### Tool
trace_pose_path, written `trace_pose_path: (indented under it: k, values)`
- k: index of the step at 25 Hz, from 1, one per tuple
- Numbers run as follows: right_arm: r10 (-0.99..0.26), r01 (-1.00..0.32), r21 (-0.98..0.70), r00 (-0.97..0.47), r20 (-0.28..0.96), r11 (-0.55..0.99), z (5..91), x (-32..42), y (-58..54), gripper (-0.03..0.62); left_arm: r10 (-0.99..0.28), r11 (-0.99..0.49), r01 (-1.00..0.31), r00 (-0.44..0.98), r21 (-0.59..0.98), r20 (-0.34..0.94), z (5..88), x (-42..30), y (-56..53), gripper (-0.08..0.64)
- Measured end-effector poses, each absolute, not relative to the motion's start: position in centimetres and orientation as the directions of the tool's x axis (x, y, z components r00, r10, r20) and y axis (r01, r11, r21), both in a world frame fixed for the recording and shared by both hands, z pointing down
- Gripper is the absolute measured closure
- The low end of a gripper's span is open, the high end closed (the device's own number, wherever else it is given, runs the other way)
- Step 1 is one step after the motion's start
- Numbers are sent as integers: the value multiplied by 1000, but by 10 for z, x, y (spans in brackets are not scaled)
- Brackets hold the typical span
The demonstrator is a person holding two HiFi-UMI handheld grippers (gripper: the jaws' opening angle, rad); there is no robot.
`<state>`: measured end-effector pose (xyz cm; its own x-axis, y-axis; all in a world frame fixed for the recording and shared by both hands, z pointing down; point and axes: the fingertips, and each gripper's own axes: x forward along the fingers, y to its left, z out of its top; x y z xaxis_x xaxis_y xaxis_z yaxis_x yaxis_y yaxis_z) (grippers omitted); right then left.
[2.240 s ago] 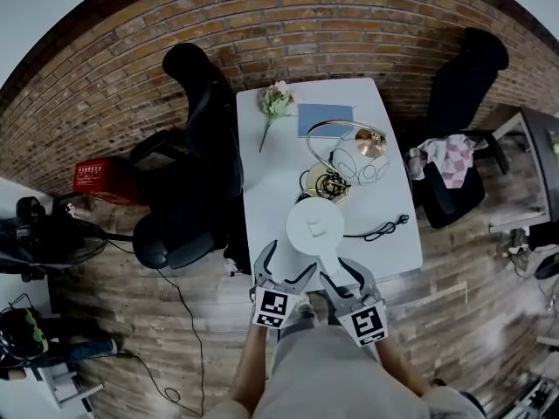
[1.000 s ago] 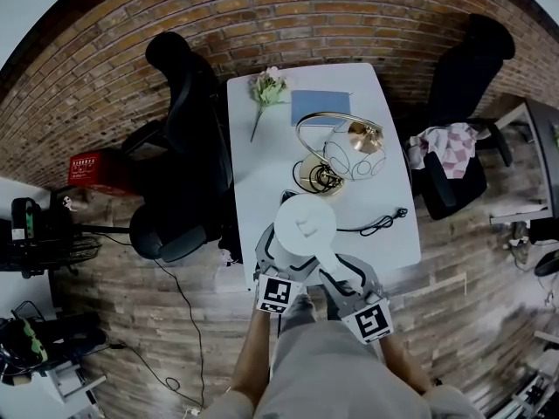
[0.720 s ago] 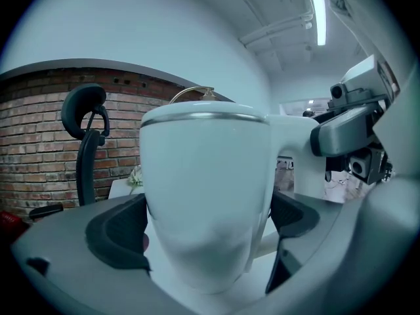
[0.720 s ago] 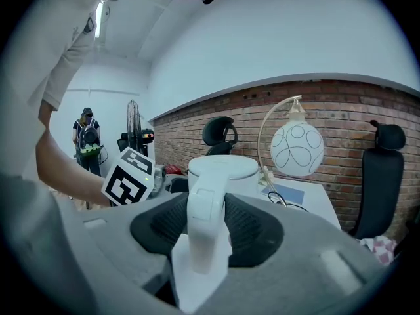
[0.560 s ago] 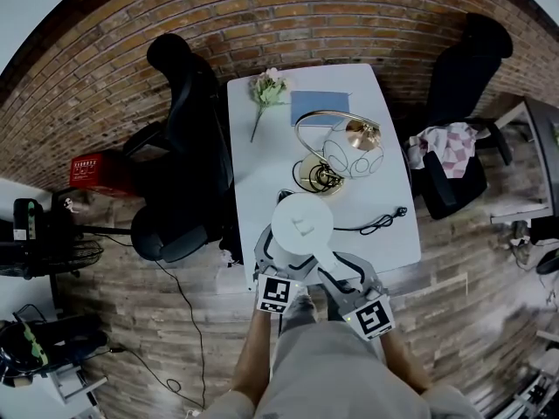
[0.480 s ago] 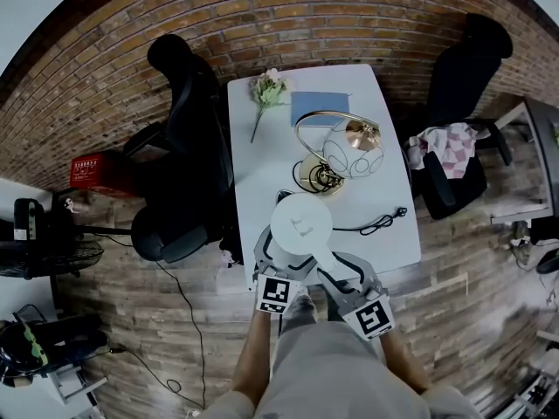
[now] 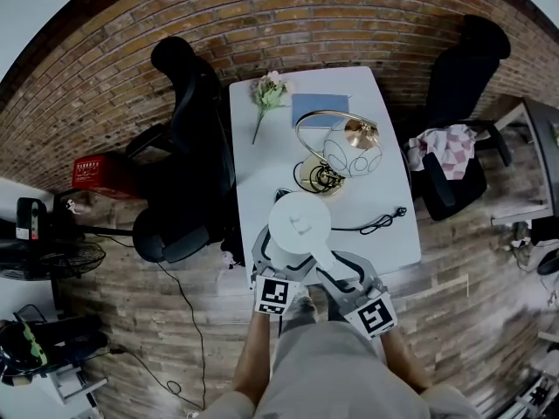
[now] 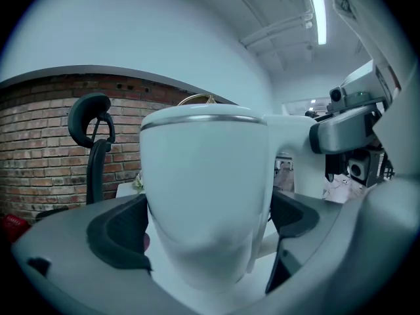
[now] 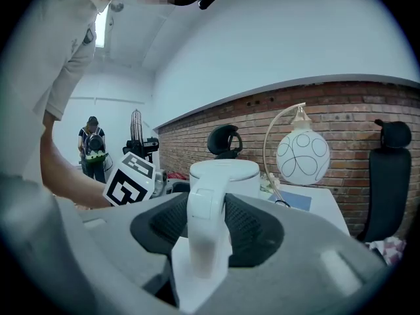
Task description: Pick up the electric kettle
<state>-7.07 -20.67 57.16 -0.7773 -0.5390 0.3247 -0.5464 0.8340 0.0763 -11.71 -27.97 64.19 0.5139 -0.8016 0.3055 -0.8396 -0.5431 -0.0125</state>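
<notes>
Right claw (image 9: 209, 210) tight around white electric kettle (image 9: 226, 173) handle (image 9: 205, 245), globe lamp (image 9: 303, 156) beyond.

Left tool (image 7: 278, 267) and right tool (image 7: 339, 267) both clamped, side by side.

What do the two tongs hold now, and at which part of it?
Both hold the white electric kettle: the right tongs are shut on its handle, the left tongs grip its body.

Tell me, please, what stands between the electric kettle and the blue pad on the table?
A gold-framed globe lamp stands between the electric kettle and the blue pad, as the head view shows.
</notes>
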Motion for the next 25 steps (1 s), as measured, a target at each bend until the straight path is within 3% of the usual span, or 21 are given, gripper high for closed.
trace_pose_path:
  k: [25]
  values:
    - [-616,-603,136,-744,258,786,525,-56,-174,417,-779,-607,-792,575,-69,249,586,-97,-257,-12]
